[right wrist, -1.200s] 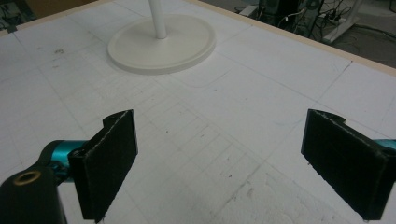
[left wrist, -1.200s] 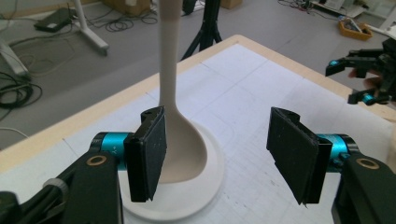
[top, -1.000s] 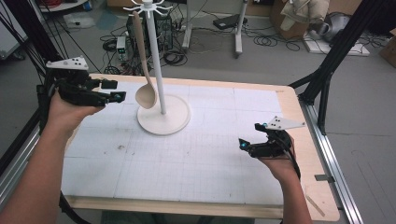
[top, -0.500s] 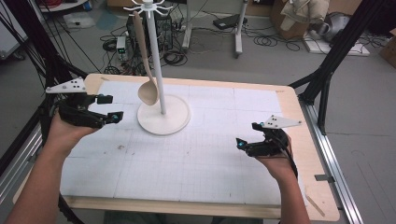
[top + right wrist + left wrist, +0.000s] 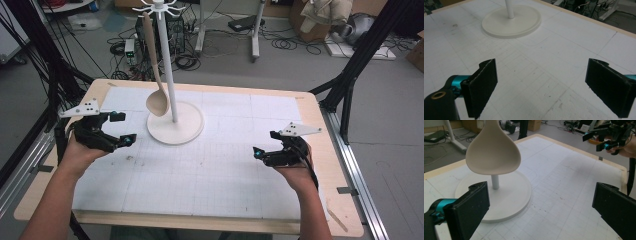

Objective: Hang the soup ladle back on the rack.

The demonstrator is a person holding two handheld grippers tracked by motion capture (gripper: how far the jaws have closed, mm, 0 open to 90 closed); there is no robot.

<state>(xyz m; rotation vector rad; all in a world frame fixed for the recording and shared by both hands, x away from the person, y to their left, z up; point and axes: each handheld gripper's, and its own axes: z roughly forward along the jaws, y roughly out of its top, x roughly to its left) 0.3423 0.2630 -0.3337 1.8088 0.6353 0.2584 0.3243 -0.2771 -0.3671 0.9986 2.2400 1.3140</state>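
A cream wooden spoon (image 5: 156, 100) hangs from a hook at the top of a white stand (image 5: 167, 65), its bowl just above the stand's round base (image 5: 187, 131). My left gripper (image 5: 124, 128) is low over the mat, left of the base and apart from the spoon. Its jaws have just been opening, stand open, and nothing is between them. In the left gripper view the spoon bowl (image 5: 492, 155) hangs ahead over the base (image 5: 509, 195). My right gripper (image 5: 264, 143) hovers open and empty at the mat's right side.
A white gridded mat (image 5: 215, 160) covers the wooden table (image 5: 345, 220). Black frame struts (image 5: 350, 75) rise at both sides. Cables and boxes lie on the floor beyond the far edge. In the right gripper view the stand base (image 5: 511, 21) lies ahead on the mat.
My left gripper has sunk toward the mat and drawn a little away from the spoon, its jaws spreading wider. The right gripper and the spoon have stayed put.
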